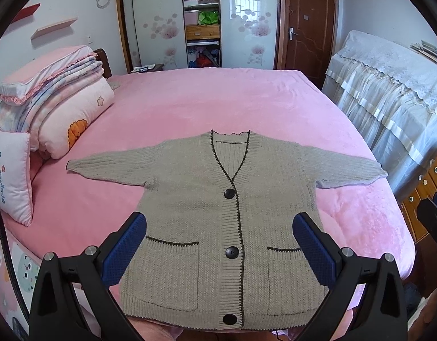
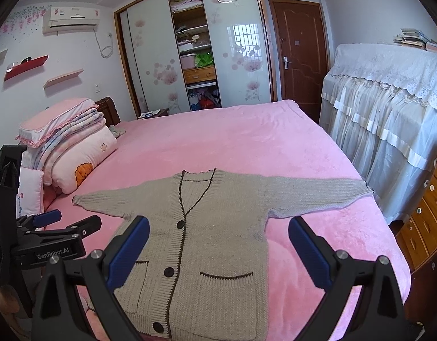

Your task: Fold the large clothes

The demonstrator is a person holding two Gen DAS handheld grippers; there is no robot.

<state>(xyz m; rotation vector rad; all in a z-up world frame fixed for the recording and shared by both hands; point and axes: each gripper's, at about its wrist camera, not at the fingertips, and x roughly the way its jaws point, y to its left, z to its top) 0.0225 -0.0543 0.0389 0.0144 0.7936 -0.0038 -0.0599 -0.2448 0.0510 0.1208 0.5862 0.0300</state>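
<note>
Your left gripper hangs nearest the lens, its blue pads spread wide above the cardigan's lower half — nothing between them. Left of the garment, stacked quilts and a pillow sit at the head of the bed. Centred near the bed's front edge, the beige cardigan lies flat and face up, buttoned, both sleeves stretched out sideways, hem toward you. Your right gripper hovers over the cardigan's right side and the pink cover beside it — fingers likewise wide apart, empty. At far right stands furniture under a white lace cover.
</note>
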